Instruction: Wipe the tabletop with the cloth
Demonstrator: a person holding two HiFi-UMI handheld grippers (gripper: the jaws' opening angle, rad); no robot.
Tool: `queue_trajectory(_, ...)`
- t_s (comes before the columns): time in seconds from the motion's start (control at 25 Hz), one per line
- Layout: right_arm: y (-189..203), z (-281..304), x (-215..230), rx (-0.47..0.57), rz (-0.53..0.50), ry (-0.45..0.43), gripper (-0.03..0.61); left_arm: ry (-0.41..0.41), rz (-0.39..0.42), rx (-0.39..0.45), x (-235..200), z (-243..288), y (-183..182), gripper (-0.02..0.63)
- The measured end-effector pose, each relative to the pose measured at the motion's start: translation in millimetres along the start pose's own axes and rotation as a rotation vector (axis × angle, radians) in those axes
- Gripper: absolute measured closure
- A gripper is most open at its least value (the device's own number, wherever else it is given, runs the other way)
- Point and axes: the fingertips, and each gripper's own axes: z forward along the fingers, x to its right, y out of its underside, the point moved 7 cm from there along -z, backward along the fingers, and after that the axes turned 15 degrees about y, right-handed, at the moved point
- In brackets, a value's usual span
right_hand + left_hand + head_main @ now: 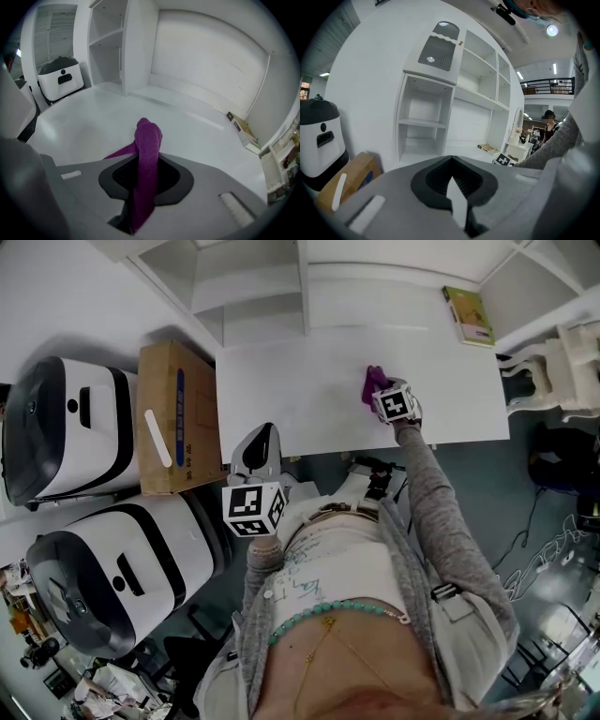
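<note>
A purple cloth (374, 383) lies bunched on the white tabletop (300, 381), right of its middle. My right gripper (397, 405) is shut on the cloth (148, 140), which rises between the jaws, and one corner trails left onto the tabletop (93, 122). In the right gripper view the right gripper (147, 164) points toward the table's back wall. My left gripper (253, 507) hangs off the table, close to the person's body below the front edge. Seen from the left gripper view, the left gripper (452, 180) has its jaws together with nothing held.
A green-covered book (468, 315) lies at the table's far right corner (241, 129). White shelf units (253, 287) stand behind the table. Left of it are a cardboard box (173, 413) and two white-and-black machines (66, 427). A white ornate chair (562, 367) is at the right.
</note>
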Motion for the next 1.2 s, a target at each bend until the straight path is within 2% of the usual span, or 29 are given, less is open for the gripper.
queue_trajectory(0.24,-14.2,-1.9,-26.2,0.033,-0.006,-0.019,0.492,0.007,-0.003,0.0,-16.2,-13.6,1.8,0.614)
queue_trajectory(0.44,-15.1,-6.3,-40.0,-0.012,0.007,0.003,0.492,0.006,0.002,-0.002,-33.2,-25.7,1.7,0.614)
queue_trajectory(0.64,-28.8,-6.4,-61.9,0.042,0.008,-0.007,0.492,0.008,0.006,-0.003,-50.1,-39.2,3.1,0.614)
queue_trajectory(1.2,-54.7,-14.8,-127.2,0.063,-0.019,-0.033,0.492,-0.031,-0.012,0.006,-89.7,-85.4,8.1,0.614)
